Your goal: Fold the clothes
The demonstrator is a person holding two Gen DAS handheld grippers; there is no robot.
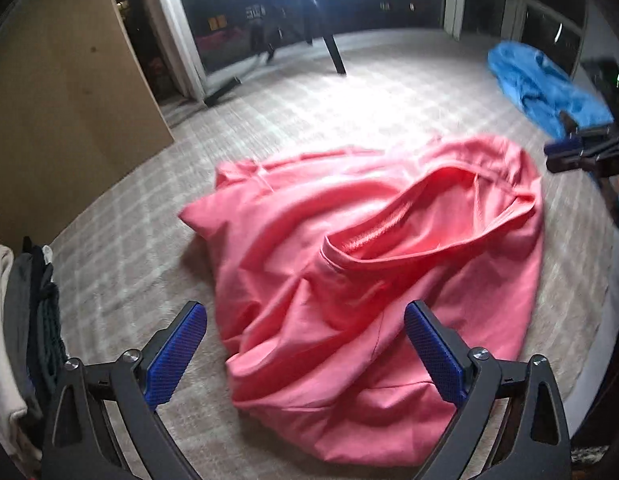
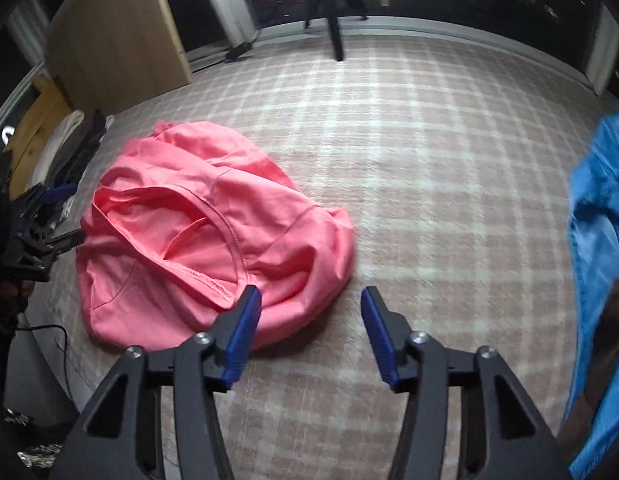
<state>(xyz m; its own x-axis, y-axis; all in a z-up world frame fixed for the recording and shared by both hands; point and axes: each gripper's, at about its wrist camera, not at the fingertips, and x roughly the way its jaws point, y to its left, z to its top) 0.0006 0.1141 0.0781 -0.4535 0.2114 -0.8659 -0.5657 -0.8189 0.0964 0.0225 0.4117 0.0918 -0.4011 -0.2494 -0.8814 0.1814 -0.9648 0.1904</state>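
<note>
Two wrist cameras, both angled steeply down at one plaid rug

The left wrist view hangs close over the pink shirt (image 1: 361, 264), facing the dark windows at 12 o'clock; the right wrist view sits further right, shirt at 9 o'clock. Both share the shirt, the rug (image 2: 429, 160) and the blue garment (image 2: 601, 208).

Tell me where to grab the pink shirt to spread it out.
Grip the pink shirt at its open hem band, coming from above on the near side: that stitched edge stands raised and folded back, so fingers can pinch one layer. The rest lies crumpled.
</note>
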